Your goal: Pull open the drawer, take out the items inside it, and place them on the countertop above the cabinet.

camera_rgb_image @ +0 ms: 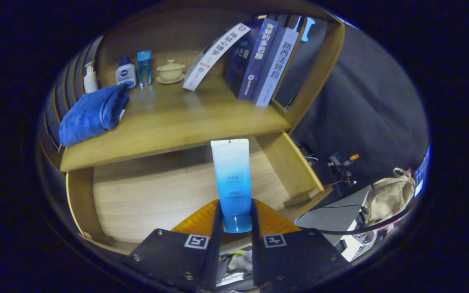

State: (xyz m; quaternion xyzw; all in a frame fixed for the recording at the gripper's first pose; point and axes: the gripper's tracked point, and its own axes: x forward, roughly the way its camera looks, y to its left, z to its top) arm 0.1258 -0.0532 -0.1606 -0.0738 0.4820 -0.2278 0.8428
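My feed is dim overall, with a cool bluish cast. The brightest patch is the tabletop (169,118), where soft light falls from above and gives a faint sheen near the glass (144,67). The space under it sits in softer shade. The tube (231,179) held tight between the jaws of my gripper (236,219) reads sharp and evenly lit. Straight lines bow strongly toward the rim, the books (255,61) lean, and detail at the margins smears into darkness.
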